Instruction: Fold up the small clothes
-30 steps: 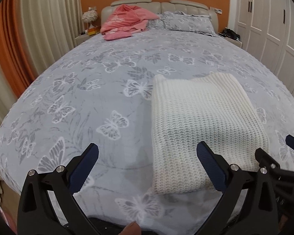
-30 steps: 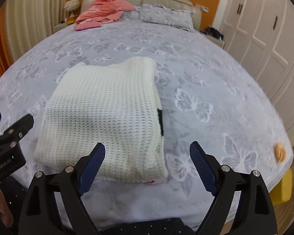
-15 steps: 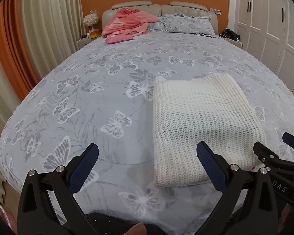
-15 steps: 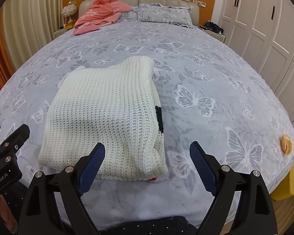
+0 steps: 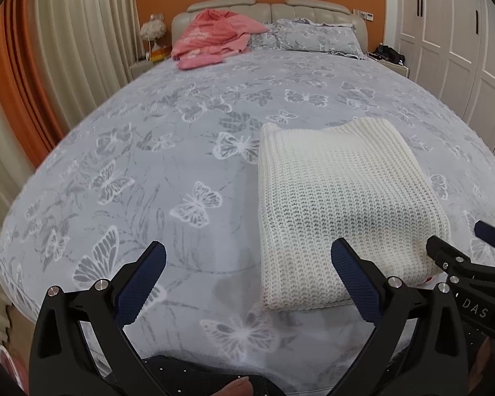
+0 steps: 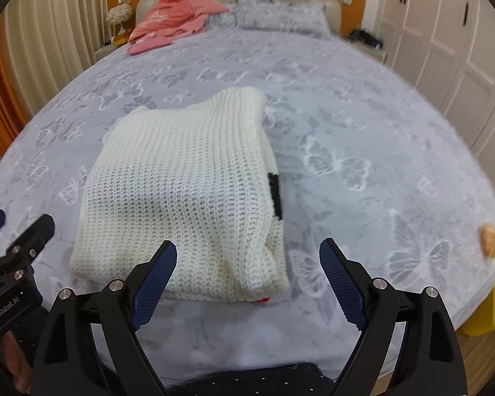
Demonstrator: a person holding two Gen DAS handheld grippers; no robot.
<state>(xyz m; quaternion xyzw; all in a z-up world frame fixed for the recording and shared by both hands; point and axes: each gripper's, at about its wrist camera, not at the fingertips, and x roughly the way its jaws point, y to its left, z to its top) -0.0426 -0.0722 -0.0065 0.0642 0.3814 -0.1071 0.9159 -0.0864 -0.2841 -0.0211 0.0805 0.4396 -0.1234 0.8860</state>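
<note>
A folded white knit sweater (image 5: 340, 198) lies flat on the bed; it also shows in the right wrist view (image 6: 188, 191), with a black patch at its right edge. My left gripper (image 5: 247, 264) is open and empty, above the bed's near edge, left of the sweater. My right gripper (image 6: 247, 264) is open and empty, just in front of the sweater's near right corner. Each gripper shows at the edge of the other's view.
The bed (image 5: 148, 165) has a grey butterfly-print cover. Pink clothes (image 5: 211, 38) and pillows (image 5: 313, 38) lie at the headboard. Curtains hang on the left, white wardrobe doors (image 5: 462, 49) stand on the right. A small orange object (image 6: 488, 239) lies at the bed's right edge.
Both grippers have drawn back a little from the sweater and risen, still open. The sweater has not moved.
</note>
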